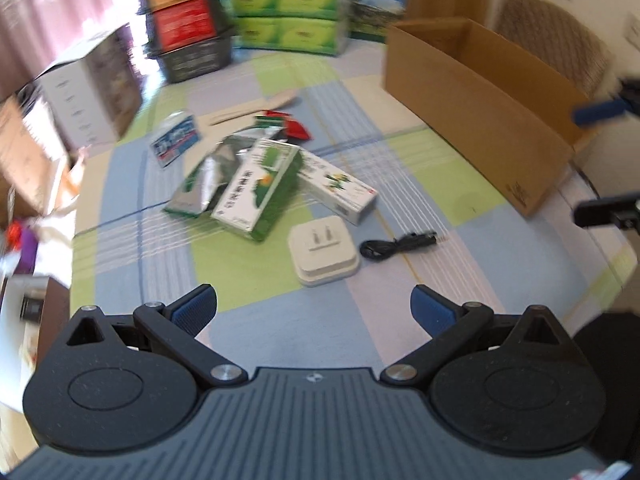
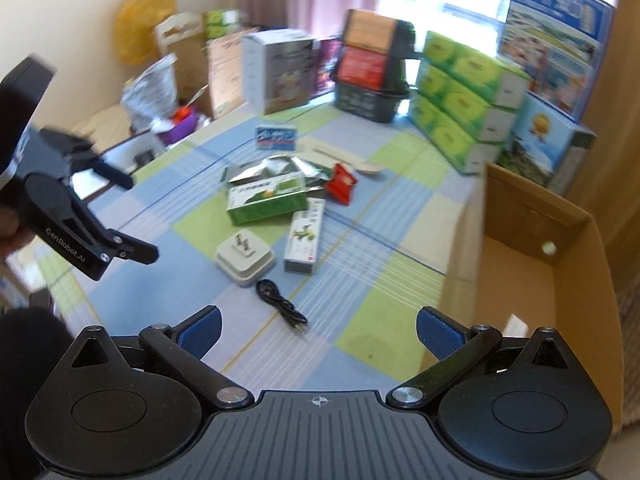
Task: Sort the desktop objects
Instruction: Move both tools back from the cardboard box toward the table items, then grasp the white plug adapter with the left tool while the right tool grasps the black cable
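Loose items lie on the checked tablecloth: a white plug adapter (image 1: 323,251) (image 2: 245,258), a coiled black cable (image 1: 396,244) (image 2: 280,305), a green box (image 1: 260,188) (image 2: 266,200), a long white box (image 1: 340,186) (image 2: 305,236), silver foil packs (image 1: 208,176) (image 2: 272,169), a red packet (image 1: 294,124) (image 2: 341,183), a blue-and-white pouch (image 1: 176,140) (image 2: 276,136) and a wooden spoon (image 1: 252,110) (image 2: 344,158). My left gripper (image 1: 314,308) (image 2: 136,216) hovers open just short of the adapter. My right gripper (image 2: 318,330) is open over the near table, by the cable.
An open cardboard box (image 1: 480,108) (image 2: 536,264) stands at the right. At the back are green tissue packs (image 1: 288,0) (image 2: 464,92), stacked black baskets (image 1: 188,24) (image 2: 372,72), a white carton (image 1: 88,84) (image 2: 276,68) and a blue printed box (image 2: 548,148). Clutter sits off the left table edge.
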